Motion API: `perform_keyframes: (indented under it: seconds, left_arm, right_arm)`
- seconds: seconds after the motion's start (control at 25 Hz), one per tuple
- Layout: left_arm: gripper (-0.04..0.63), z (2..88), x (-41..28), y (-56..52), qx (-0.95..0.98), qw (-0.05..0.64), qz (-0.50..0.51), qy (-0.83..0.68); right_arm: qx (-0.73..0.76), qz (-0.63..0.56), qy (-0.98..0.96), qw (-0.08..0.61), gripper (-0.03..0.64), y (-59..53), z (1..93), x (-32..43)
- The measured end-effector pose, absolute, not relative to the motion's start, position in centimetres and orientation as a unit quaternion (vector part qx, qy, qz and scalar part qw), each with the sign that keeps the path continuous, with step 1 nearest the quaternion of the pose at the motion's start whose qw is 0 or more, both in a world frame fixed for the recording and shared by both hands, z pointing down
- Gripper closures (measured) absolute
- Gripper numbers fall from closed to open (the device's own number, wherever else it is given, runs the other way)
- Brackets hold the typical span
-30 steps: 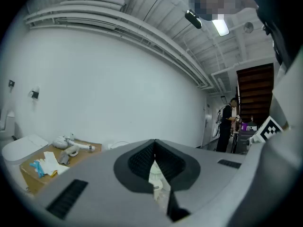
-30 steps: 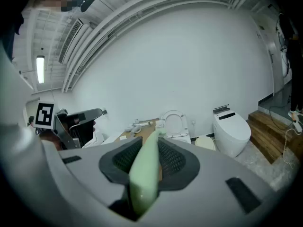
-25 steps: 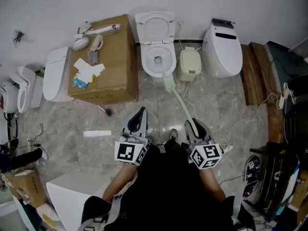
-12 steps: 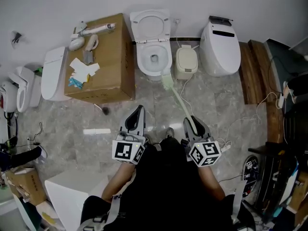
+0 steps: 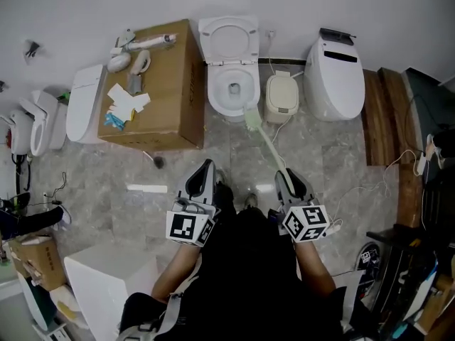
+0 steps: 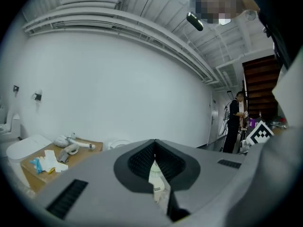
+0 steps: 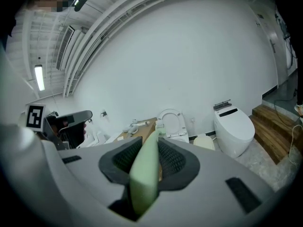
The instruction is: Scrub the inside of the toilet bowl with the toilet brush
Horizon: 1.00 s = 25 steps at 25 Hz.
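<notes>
In the head view a white toilet [image 5: 232, 84] stands against the far wall with its lid up and the bowl open. A pale green toilet brush [image 5: 264, 142] slants from my right gripper [image 5: 287, 179] up to its head [image 5: 252, 118], which sits just outside the bowl's front right rim. The right gripper is shut on the brush handle [image 7: 147, 174], and the toilet [image 7: 172, 125] shows past it. My left gripper [image 5: 205, 168] is beside it to the left, shut and holding nothing [image 6: 154, 151].
A cardboard box [image 5: 156, 91] with papers and small parts stands left of the toilet. A small cream bin [image 5: 281, 95] and a second closed toilet [image 5: 335, 77] stand on its right. Cables [image 5: 384, 169] trail over the tiled floor; wooden steps [image 5: 387, 119] lie far right.
The head view has shifted slightly. The brush head stays near the bowl's front rim, and both grippers keep their grip and places.
</notes>
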<state>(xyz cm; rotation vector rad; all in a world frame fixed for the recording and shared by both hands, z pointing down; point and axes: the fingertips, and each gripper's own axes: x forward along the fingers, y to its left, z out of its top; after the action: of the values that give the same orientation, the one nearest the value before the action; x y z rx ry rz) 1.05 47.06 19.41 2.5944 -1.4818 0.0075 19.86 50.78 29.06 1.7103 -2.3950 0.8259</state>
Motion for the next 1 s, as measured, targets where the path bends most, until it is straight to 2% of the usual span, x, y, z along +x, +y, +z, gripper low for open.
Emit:
perform_keyframes:
  seconds: [0.28, 0.52, 1.0]
  left_arm:
    - [0.588, 21.0, 0.5, 39.8, 0.866, 0.091, -0.003, -0.492]
    - [0.587, 22.0, -1.1, 29.1, 0.871, 0.105, -0.009, -0.480]
    - [0.588, 22.0, -7.4, 10.9, 0.876, 0.118, -0.011, -0.467]
  right_arm:
    - [0.566, 0.286, -0.772, 0.053, 0.502, 44.1, 30.9, 19.6]
    - [0.577, 0.290, -0.760, 0.072, 0.502, 34.3, 31.8, 17.9]
    - [0.592, 0.319, -0.731, 0.116, 0.502, 17.2, 33.6, 12.9]
